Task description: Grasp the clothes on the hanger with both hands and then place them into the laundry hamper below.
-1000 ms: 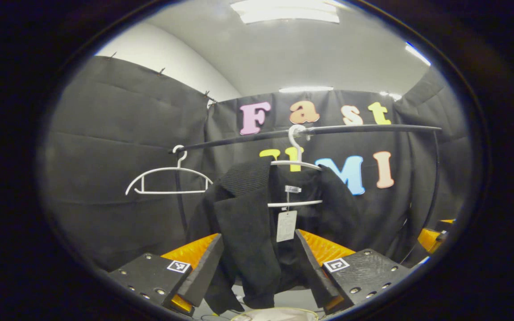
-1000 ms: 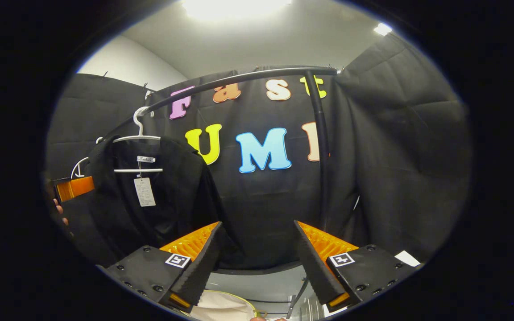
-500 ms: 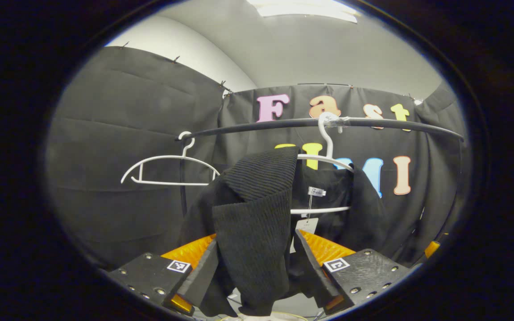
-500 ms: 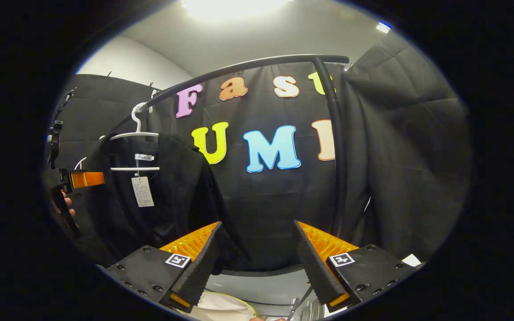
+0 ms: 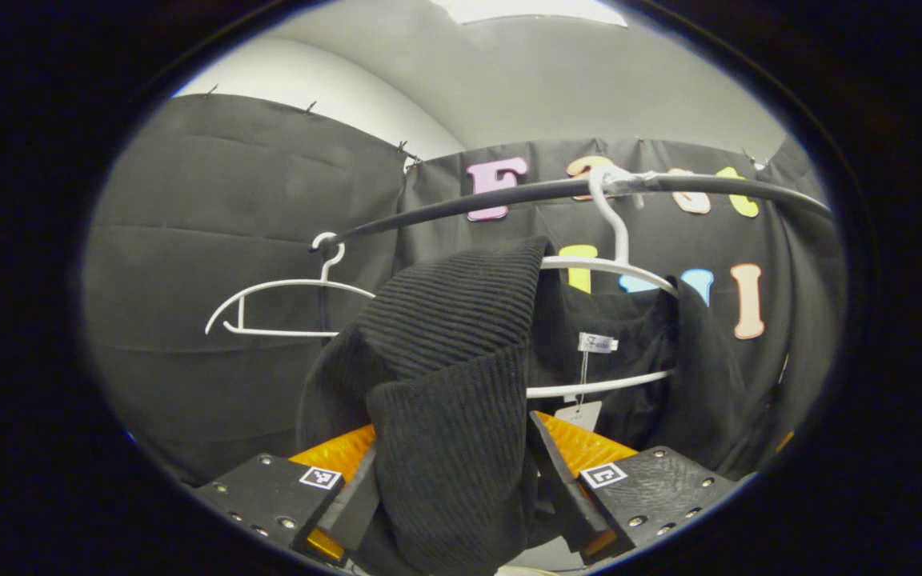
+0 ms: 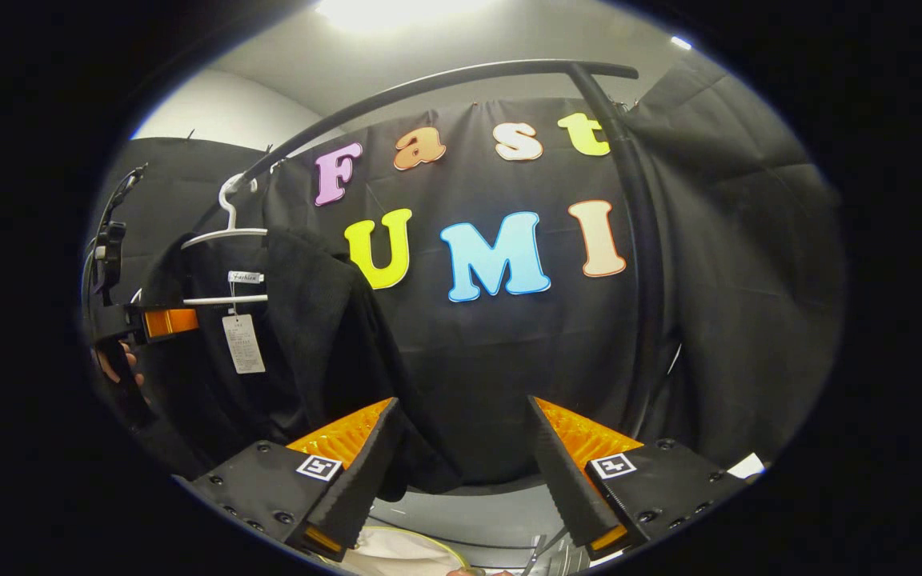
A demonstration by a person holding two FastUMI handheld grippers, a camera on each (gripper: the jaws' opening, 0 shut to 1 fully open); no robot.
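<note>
Straddling the black jacket (image 5: pixel 445 384) on its hanger (image 5: pixel 613 264), our left gripper (image 5: pixel 453 480) has fingers wide; our right gripper (image 6: pixel 461 472) gapes wide, holding nothing.

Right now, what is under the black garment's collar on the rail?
A white hanger carries the garment; its bar and a tag show. The hanger's left shoulder is covered.

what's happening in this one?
A person with a claw in each hand is taking a black garment off a white hanger on the rail. The left claw is open with the garment's fabric between its fingers. The right claw is open, beside the garment, holding nothing.
</note>
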